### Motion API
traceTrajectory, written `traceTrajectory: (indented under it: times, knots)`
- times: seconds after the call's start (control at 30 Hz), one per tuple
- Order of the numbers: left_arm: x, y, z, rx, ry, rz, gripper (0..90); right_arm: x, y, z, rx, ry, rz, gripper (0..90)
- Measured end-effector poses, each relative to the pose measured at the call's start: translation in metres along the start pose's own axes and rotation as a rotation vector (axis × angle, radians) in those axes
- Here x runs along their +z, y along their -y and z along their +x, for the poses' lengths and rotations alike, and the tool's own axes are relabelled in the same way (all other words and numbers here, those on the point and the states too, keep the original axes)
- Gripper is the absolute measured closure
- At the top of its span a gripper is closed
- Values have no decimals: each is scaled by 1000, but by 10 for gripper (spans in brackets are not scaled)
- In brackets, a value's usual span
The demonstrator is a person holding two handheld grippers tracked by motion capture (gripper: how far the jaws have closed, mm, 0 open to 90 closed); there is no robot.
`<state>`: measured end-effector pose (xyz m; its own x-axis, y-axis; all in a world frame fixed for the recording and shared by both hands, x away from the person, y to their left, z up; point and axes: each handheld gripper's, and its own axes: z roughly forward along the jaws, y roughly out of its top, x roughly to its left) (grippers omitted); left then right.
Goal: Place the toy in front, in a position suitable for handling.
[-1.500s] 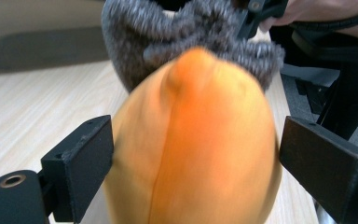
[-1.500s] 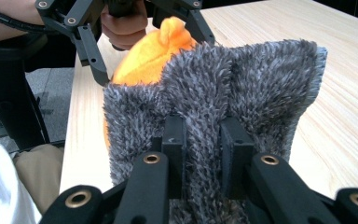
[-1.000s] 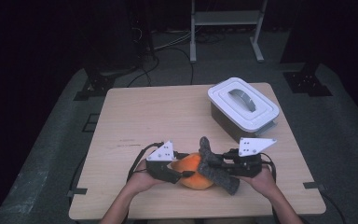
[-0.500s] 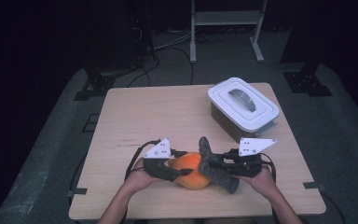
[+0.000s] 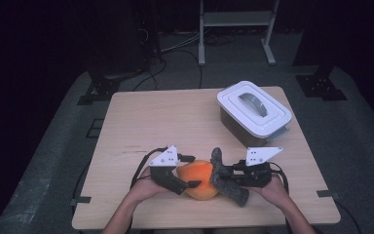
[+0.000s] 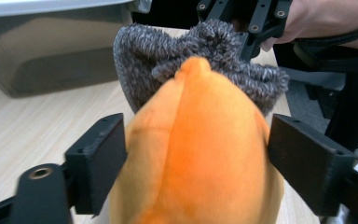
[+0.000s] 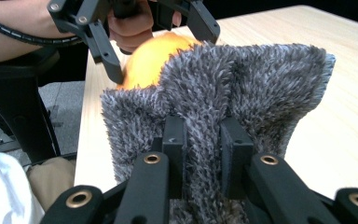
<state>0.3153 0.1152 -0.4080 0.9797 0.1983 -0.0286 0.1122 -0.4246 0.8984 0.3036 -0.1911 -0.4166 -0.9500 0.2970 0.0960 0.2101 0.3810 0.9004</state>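
Here, near the front edge of the wooden table, we hold both tools against one soft bundle. Starting at our left, the left gripper points inward, its grey three-cornered plate on top and its cable looping back toward our wrist. In the left gripper view its two black jaws stand wide apart, one pressing each flank of the orange plush, so the claw is clamped on that plush. From above, the orange plush lies between our two hands, just in front of us.

Moving right, the grey fuzzy cloth touches the plush and runs slantwise, one end rising toward the table's middle and the other reaching the front edge. In the right gripper view the grey fuzzy cloth stands as a rumpled wall with the plush showing behind it. The right gripper has its jaws drawn close together, pinching a fold of that cloth between them. From above, the right gripper sits just beside the cloth.

Farther right and toward the far side, well apart from our hands, a white lidded box with a grey handle rests on the table.
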Motion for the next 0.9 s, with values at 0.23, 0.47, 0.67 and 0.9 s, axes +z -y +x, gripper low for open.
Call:
traceTrajectory:
  times: [0.23,0.47,0.67,0.9]
  knots:
    - [-5,-2,2,-21,5,-11,425,-4,-2,-2,4,15,7,745]
    - [-4,-9,-4,8,-13,-21,448,-8,-17,10,-25,2,-111,744]
    - [0,-6,-2,-27,-16,-24,301,0,-5,3,-3,3,-34,743]
    - [-3,7,8,-100,30,-21,202,1,5,-4,6,26,49,742]
